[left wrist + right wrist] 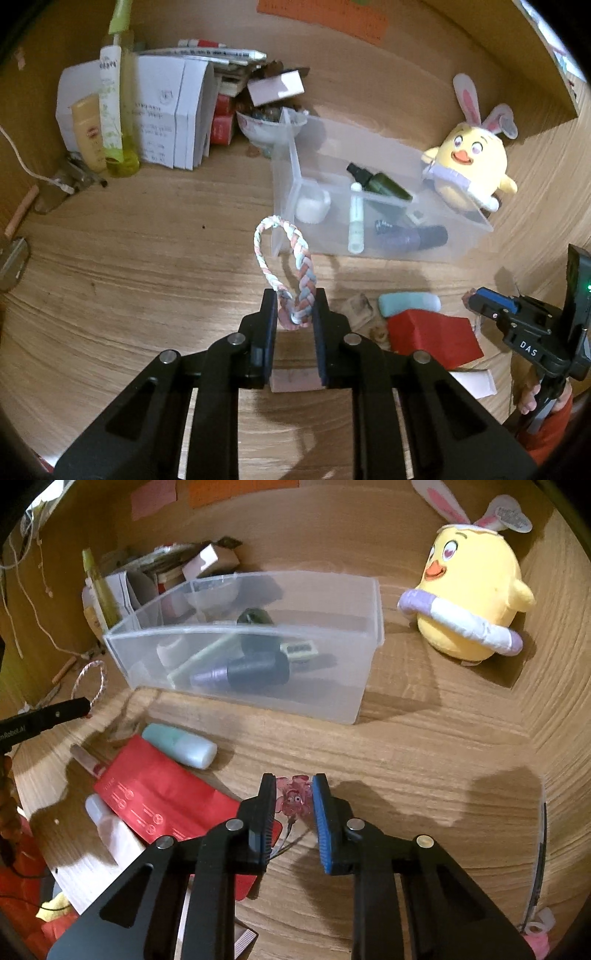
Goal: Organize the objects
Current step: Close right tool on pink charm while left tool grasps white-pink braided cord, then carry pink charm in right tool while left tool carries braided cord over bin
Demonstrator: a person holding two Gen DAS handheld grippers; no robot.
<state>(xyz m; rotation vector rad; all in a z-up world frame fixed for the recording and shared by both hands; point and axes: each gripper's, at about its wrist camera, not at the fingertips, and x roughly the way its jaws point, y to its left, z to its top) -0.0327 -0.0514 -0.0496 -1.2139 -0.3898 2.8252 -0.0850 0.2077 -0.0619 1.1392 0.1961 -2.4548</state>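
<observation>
Now braided loop [286, 273] in left gripper [294, 308], aloft.

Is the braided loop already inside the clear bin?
No. The braided loop is pinched in the left gripper, held above the desk in front of the clear bin.

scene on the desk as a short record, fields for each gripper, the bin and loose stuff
left gripper: shut on braided bracelet, loop standing up above the jaws
right gripper: shut on pink hair clip, at the desk surface
clear bin: holds dark bottles and tubes
loose on desk: teal bottle, red packet
beside bin: yellow chick plush
</observation>
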